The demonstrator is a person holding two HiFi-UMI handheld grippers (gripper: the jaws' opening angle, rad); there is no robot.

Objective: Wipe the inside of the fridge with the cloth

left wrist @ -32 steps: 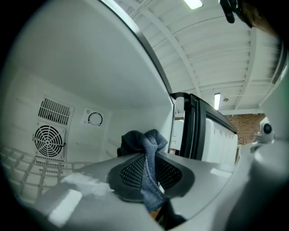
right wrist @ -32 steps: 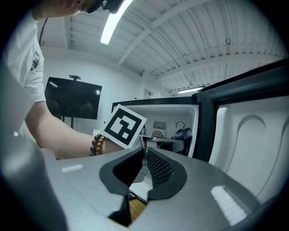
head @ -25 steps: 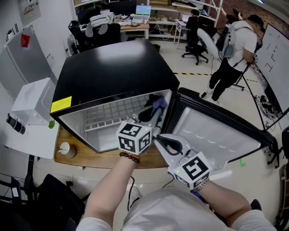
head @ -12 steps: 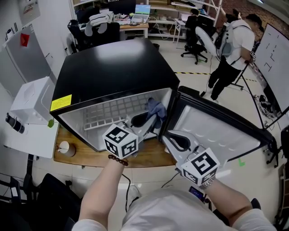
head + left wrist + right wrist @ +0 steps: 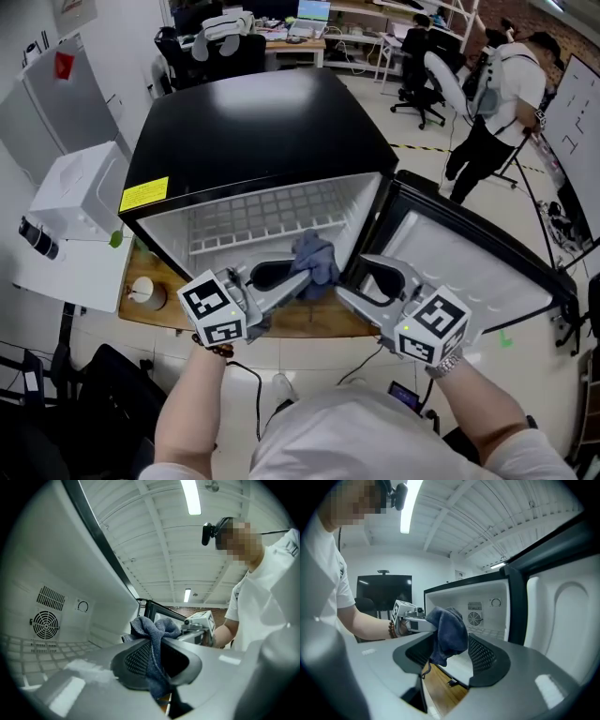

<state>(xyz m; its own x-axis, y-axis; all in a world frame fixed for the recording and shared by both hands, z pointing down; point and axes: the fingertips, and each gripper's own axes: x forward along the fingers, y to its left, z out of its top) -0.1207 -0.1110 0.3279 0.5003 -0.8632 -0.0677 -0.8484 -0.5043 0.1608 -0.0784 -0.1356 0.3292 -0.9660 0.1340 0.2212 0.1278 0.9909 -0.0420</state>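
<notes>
Here we are at the mouth of the fridge (image 5: pixel 253 131), door (image 5: pixel 450 272) swung wide to the right. The cloth (image 5: pixel 314 264) hangs bunched right at the opening, near the hinge side. The left tongs (image 5: pixel 292 284) are nearly closed and pinch a fold of that blue cloth hard, the rest spilling over and below the jaws. The right tongs (image 5: pixel 354 279) have just been opening: jaws wide now, the cloth dangling between them but the pads no longer pressing on it. That reads as a handover, leaving the left side in sole charge.

Why hold it so? A tight pinch low on the fabric leaves a fat wad out front (a ready-made wiping pad, I'd say), and the left tongs point level into the cavity, lined up for the walls.

Inside the compartment there's only a white wire shelf (image 5: pixel 253 220) and a fan grille (image 5: pixel 45 624) on the back wall, with no food or bottles in view. The door's liner looks bare too. The fridge sits on a wooden desk (image 5: pixel 309 323). The cloth isn't on any inner surface yet, so by my judgement the wiping proper is about to start.
</notes>
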